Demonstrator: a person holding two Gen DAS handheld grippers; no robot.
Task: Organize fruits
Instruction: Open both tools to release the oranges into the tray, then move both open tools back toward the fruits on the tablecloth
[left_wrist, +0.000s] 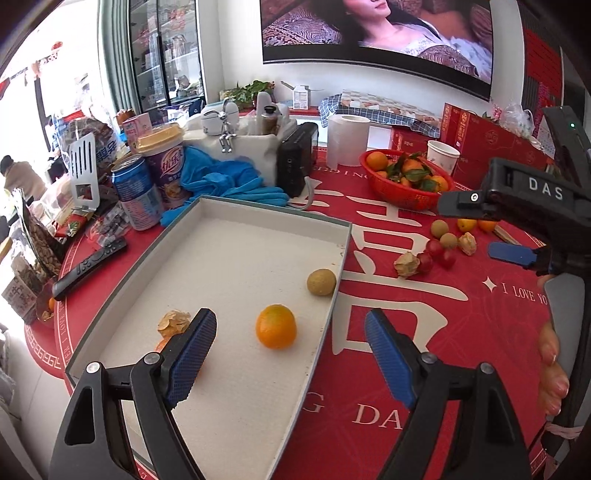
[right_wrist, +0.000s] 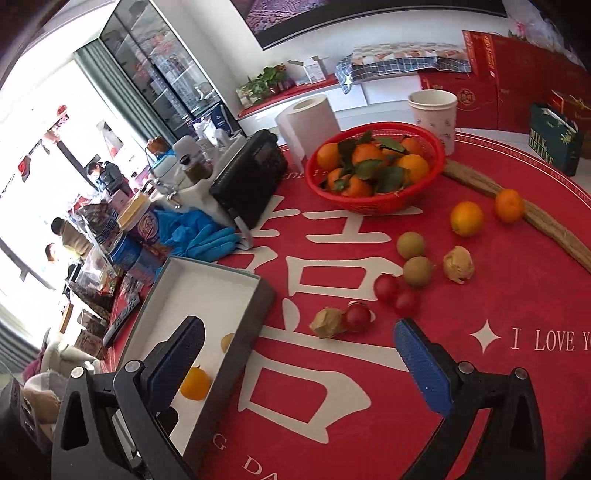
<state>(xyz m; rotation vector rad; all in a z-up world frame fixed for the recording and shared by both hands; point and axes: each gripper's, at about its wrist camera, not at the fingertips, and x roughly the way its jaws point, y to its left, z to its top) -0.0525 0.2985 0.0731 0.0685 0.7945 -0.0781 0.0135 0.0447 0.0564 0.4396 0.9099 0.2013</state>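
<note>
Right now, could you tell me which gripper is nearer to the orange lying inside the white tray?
Left. The left gripper is open right over the orange in the tray. The right gripper is open above the tablecloth, beside the tray.

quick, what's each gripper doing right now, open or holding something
Left gripper: open, empty, over the tray.
Right gripper: open, empty, above the tablecloth.
</note>
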